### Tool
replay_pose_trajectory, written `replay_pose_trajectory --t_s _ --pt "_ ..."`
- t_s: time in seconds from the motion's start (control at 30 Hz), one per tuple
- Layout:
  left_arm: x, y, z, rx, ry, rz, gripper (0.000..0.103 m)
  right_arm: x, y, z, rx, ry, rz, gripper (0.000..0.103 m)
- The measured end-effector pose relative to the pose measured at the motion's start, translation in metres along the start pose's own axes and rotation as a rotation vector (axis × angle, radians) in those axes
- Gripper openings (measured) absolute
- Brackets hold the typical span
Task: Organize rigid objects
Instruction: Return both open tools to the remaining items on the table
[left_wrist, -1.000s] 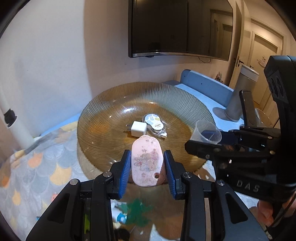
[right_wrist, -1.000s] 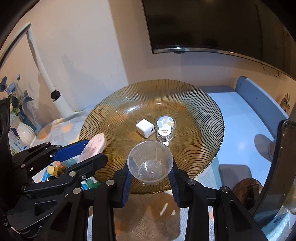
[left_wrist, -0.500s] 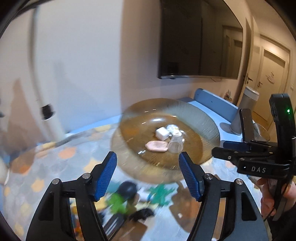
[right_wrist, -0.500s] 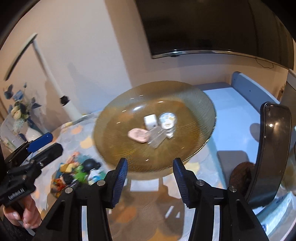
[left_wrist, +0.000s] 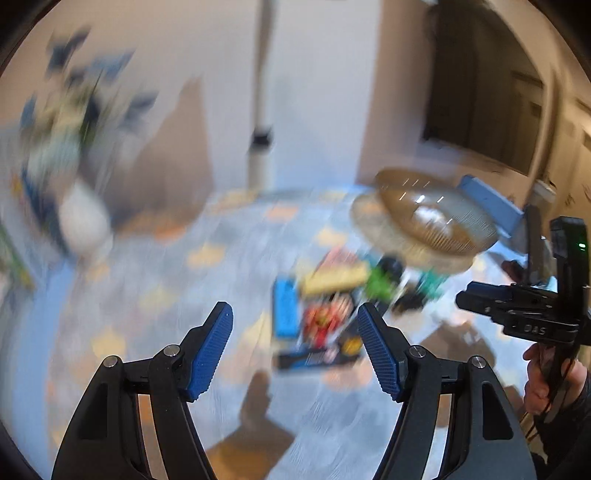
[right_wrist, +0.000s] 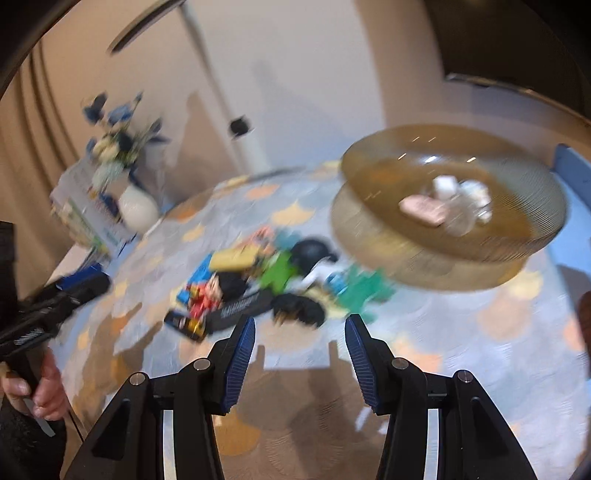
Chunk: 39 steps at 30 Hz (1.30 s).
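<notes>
We find the left gripper (left_wrist: 295, 325) and right gripper (right_wrist: 300, 334) both angled downward with jaws spread and nothing between them. Beyond them, a blurred heap of small toys (right_wrist: 258, 288) lies on the patterned worktop (right_wrist: 461, 350). Farther off, the amber glass dish (right_wrist: 517, 236) holds a pink case (right_wrist: 423, 210) and pale items we cannot identify through the blur.

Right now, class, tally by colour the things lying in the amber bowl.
Pink: 1, the case
White: 2, the cube and the round pack
Clear: 1, the cup
Total: 4, all in the bowl
</notes>
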<state>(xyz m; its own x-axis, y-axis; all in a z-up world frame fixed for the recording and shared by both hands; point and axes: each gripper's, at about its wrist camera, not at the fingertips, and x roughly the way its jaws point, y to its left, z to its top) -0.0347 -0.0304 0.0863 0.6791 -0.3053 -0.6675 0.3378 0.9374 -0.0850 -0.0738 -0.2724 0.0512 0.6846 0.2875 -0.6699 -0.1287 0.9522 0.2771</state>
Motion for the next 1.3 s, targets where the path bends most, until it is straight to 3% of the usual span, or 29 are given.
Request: replay_pose_trajectory --t_s 0.17,0.4,0.67,0.7,0.8,0.83,0.93,1.07,1.13,1.17,1.23,1.3 --pt "0.037 0.028 -0.042 -0.105 0.082 -0.007 0.068 0.019 0.011 -0.014 -0.070 0.038 -0.007 0.049" --pt "0.044 0.036 -0.050 -0.151 0.107 -0.042 0.068 0.031 -0.003 -0.012 -0.019 0.066 0.001 0.051" --pt "0.044 0.024 -0.050 -0.077 0.127 -0.062 0.073 0.034 0.002 -0.010 -0.006 0.113 -0.057 0.053" --pt "0.046 0.022 -0.048 -0.060 0.143 -0.079 0.073 0.035 0.000 -0.006 0.036 0.145 -0.054 0.053" --pt "0.049 0.010 -0.039 0.049 0.179 -0.099 0.079 0.039 -0.005 0.011 0.127 0.192 0.080 0.055" --pt "0.051 0.005 -0.036 0.084 0.188 -0.103 0.085 0.040 -0.004 0.016 0.115 0.180 0.077 0.059" --pt "0.062 -0.005 -0.029 0.177 0.201 -0.094 0.086 0.055 -0.004 0.023 0.051 0.181 -0.024 0.061" --pt "0.088 -0.005 -0.025 0.202 0.252 -0.097 0.085 0.070 -0.012 0.026 0.076 0.193 0.034 0.061" --pt "0.091 -0.005 -0.023 0.199 0.247 -0.104 0.080 0.075 -0.012 0.028 0.059 0.188 0.024 0.061" --pt "0.090 -0.008 -0.022 0.204 0.239 -0.126 0.067 0.077 -0.010 0.030 0.048 0.184 0.021 0.061" --pt "0.086 -0.013 -0.023 0.214 0.229 -0.145 0.052 0.079 -0.006 0.031 0.026 0.175 0.024 0.061" --pt "0.081 -0.020 -0.027 0.223 0.226 -0.163 0.034 0.079 -0.003 0.029 0.020 0.170 0.038 0.055"
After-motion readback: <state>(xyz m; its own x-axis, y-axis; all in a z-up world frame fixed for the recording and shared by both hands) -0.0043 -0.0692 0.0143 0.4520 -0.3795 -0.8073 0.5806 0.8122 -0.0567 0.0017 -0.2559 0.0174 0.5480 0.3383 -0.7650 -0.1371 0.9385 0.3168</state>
